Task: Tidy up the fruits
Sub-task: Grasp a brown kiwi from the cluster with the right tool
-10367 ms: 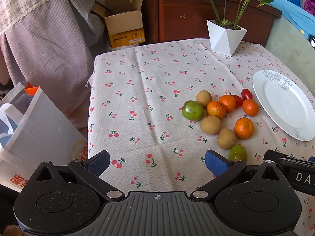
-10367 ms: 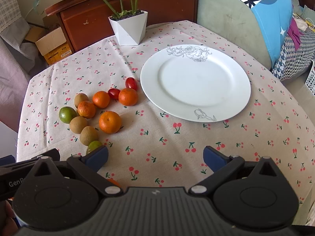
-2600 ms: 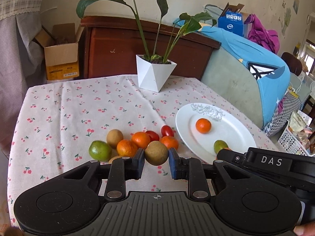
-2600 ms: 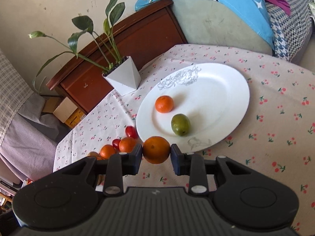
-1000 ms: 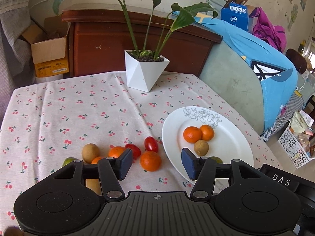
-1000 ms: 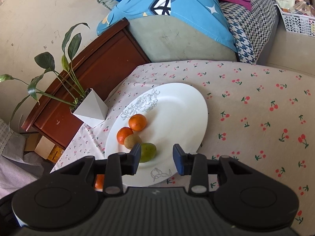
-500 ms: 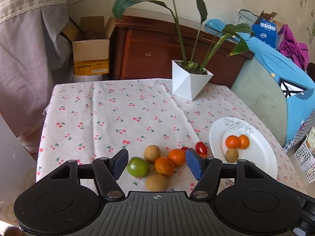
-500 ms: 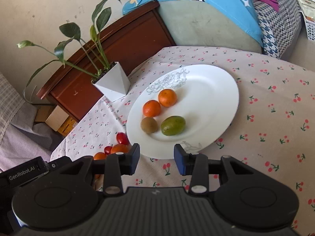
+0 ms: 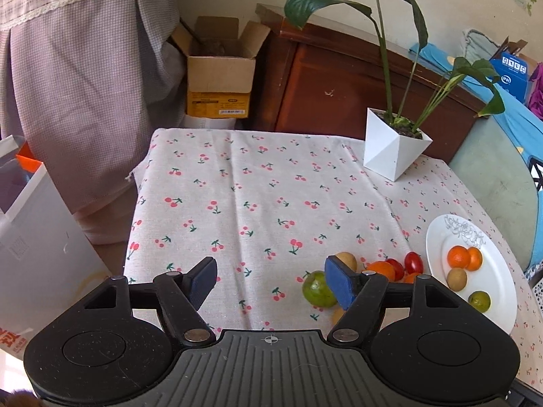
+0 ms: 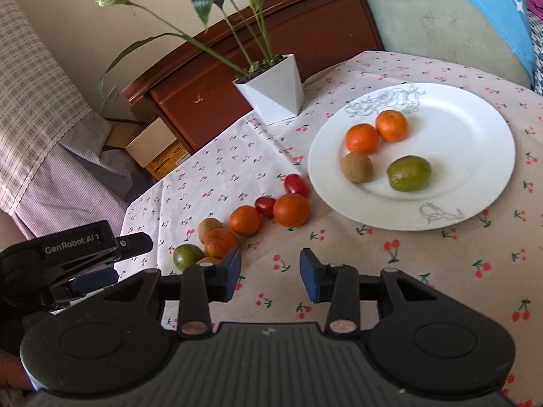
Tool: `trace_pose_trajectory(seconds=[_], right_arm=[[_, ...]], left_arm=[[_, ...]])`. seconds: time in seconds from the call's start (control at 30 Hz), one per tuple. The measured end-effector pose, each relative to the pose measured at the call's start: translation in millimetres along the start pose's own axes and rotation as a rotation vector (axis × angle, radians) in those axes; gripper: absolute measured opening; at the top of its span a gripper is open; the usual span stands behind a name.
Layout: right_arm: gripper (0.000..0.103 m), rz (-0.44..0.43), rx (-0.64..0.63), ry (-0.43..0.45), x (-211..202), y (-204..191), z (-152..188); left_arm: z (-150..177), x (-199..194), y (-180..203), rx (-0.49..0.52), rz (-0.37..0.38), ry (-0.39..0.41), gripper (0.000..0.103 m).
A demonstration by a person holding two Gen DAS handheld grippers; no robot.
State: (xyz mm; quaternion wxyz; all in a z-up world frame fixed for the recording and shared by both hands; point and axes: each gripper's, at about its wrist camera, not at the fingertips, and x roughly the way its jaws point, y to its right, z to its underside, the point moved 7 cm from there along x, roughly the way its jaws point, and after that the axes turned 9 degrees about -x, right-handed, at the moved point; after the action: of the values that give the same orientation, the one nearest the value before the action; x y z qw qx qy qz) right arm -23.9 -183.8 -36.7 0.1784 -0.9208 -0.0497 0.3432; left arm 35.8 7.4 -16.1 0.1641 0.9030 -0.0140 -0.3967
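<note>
Cherry-printed cloth covers the table (image 10: 424, 264), with a dark wooden cabinet (image 10: 237, 68) and an open cardboard box (image 9: 219, 78) behind it. One white plate (image 10: 475, 142) with grey line drawings on its rim lies on the cloth, and everything else is placed from it.

On the plate sit four fruits: two oranges (image 10: 361, 138) touching each other near the drawn rim, one brown kiwi (image 10: 356, 167) just beside them, and one green fruit (image 10: 409, 173) near the kiwi.

Off the plate, toward the cardboard box, lies a loose cluster on the cloth: three more oranges (image 10: 291, 209), two red cherry tomatoes (image 10: 296, 185), the nearer one just beside the plate's rim, one green lime-like fruit (image 9: 317, 289), and two brown kiwis (image 9: 346, 260), one of them half hidden.

One white faceted pot (image 10: 275, 93) with a leafy plant stands beyond the plate.

Left hand-held gripper (image 9: 271, 283) hangs over the cloth well apart from the plate, spread wide with nothing between its blue pads; its body reads "GenRobot.AI" in the right wrist view. Right hand-held gripper (image 10: 270, 274) hovers just before the plate, partly spread and holding nothing.
</note>
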Motion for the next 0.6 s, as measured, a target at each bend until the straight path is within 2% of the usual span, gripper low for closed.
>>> trace_pose_trajectory(seconds=[0.27, 0.4, 0.6], right_arm=[[0.040, -0.055, -0.083, -0.037, 20.7, -30.8, 10.4], [0.045, -0.047, -0.135, -0.048, 28.9, -41.2, 14.9], [0.045, -0.041, -0.177, -0.033, 37.1, -50.4, 15.5]], left_arm=[[0.0, 3.9, -11.0, -0.025, -0.015, -0.007, 0.071], [0.4, 5.3, -13.4, -0.023, -0.016, -0.010, 0.071], [2.7, 8.3, -16.5, -0.015, -0.027, -0.015, 0.071]])
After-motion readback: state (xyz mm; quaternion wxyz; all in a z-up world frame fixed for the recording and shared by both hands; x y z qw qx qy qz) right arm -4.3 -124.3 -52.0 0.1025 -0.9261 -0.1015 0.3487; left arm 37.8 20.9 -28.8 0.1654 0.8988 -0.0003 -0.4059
